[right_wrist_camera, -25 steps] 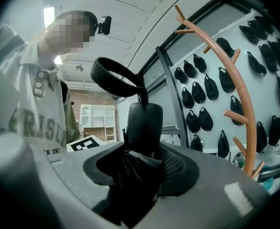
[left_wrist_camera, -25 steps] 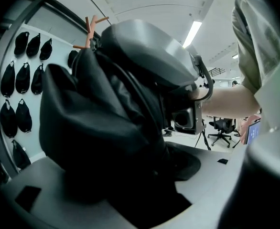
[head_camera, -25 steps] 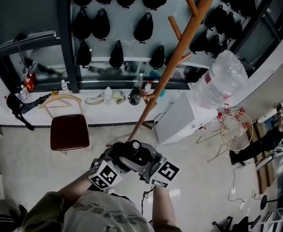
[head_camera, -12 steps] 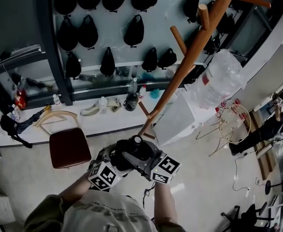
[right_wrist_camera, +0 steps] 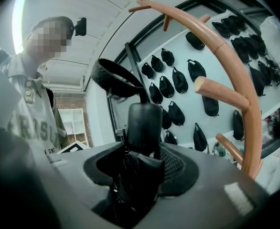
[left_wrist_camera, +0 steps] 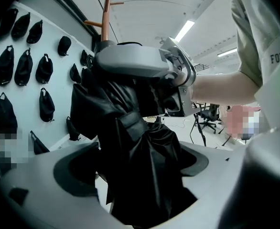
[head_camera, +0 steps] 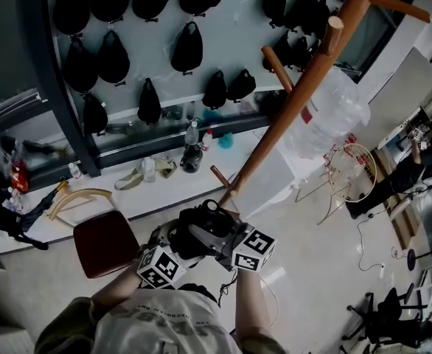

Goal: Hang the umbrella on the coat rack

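Observation:
A folded black umbrella point(head_camera: 201, 234) is held in front of me, close to the foot of the slanting wooden coat rack point(head_camera: 297, 98). My right gripper point(head_camera: 217, 231) is shut on the umbrella just below its handle. In the right gripper view the stubby handle point(right_wrist_camera: 145, 120) and its strap loop point(right_wrist_camera: 113, 78) stick up past the jaws, with the rack's pegs point(right_wrist_camera: 216, 92) just beyond. My left gripper point(left_wrist_camera: 130, 171) has just been opening. Its jaws stand wide, with the umbrella's cloth point(left_wrist_camera: 135, 156) hanging between them and a gap at the left pad.
A chair with a dark red seat point(head_camera: 105, 242) stands at the left. Behind it runs a ledge with bottles point(head_camera: 190, 150), under a wall hung with black bags point(head_camera: 186, 46). A water dispenser point(head_camera: 326, 116), a round wire frame point(head_camera: 352, 172) and a seated person point(head_camera: 415, 168) are at the right.
Both grippers and the umbrella have come closer to the coat rack, whose pole now looms larger and nearer. The chair and ledge have slid left and down in view.

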Demonstrator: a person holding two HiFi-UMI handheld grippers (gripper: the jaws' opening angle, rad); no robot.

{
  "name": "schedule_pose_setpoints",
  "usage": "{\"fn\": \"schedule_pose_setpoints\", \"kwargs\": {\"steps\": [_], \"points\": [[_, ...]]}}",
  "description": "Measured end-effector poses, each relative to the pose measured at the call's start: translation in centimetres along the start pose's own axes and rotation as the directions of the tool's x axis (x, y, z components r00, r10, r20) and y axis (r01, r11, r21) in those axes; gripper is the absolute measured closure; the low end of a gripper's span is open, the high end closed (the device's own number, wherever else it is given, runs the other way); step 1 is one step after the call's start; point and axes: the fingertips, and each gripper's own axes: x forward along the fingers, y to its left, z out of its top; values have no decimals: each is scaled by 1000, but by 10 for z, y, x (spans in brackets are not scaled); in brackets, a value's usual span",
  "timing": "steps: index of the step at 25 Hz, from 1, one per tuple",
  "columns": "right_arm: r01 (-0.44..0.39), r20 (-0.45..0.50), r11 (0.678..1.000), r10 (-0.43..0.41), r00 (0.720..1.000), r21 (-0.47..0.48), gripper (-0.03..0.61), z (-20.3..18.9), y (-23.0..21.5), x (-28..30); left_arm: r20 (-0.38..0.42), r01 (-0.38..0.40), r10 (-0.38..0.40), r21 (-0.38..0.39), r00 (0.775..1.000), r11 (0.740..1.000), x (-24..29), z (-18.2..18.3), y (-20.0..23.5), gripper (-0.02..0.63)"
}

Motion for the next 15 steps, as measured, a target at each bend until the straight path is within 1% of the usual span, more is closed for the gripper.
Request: {"fn": "schedule_pose_setpoints", "kwargs": {"steps": [4,7,10,15], "points": [[23,-12,1000,-23,1000,16,380,-2,-16,3,7,21,-21,-3,1000,1000,12,1,6,158],[26,-17,999,-26,1000,29,380,-4,-26,3,5,24,-24,-14,1000,1000,19,1,8,158],[12,-22,999,-11,1000,47,380,-5,-35,3,-2,9,-9,-21,1000,1000,26,1,13,158],[-27,-36,997,29,999,70,380,-3,-50,2,-11,-40,40,-46,999,998,36,6,21,158]]}}
